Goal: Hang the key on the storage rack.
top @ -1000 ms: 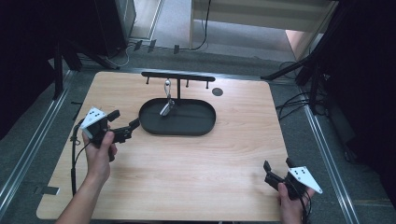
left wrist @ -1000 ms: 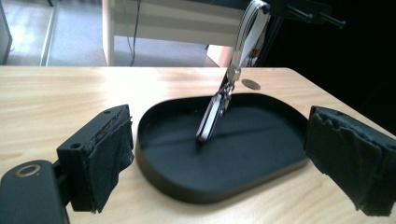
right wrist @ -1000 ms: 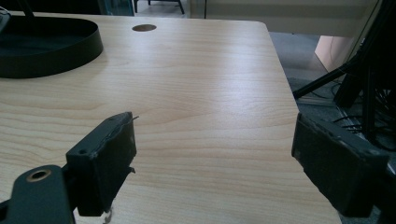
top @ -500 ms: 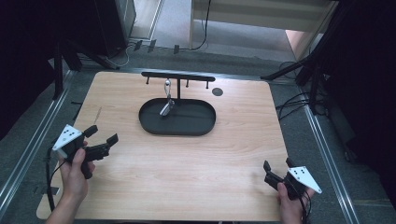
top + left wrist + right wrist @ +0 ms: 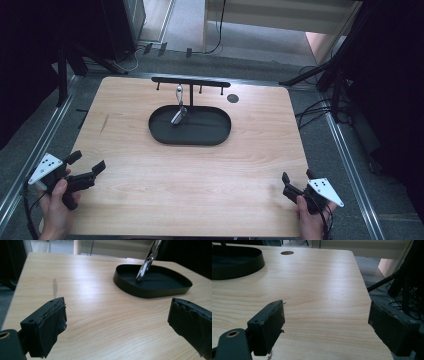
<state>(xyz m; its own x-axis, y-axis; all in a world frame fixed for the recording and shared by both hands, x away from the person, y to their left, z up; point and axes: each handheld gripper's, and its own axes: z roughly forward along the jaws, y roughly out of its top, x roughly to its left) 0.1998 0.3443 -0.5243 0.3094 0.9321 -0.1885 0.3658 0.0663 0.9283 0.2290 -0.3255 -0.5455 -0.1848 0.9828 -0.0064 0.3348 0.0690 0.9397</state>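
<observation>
A black oval tray [image 5: 190,137] sits at the back middle of the wooden table, under a black T-shaped rack [image 5: 190,83]. A shiny metal piece [image 5: 178,111] hangs from the rack down into the tray. In the left gripper view the tray [image 5: 125,282] and the metal piece [image 5: 146,263] lie ahead to the right. My left gripper [image 5: 87,165] is open at the table's front left corner with nothing between its jaws. My right gripper [image 5: 296,179] is open near the front right corner, and it holds nothing.
A dark round hole [image 5: 232,98] marks the table to the right of the rack, seen as the hole [image 5: 287,252] in the right gripper view. A grey smudge [image 5: 55,286] marks the wood at left. Stand legs and cables [image 5: 325,85] crowd the floor at right.
My left gripper has drawn back from beside the tray to the front left corner of the table. The right gripper has stayed in place.
</observation>
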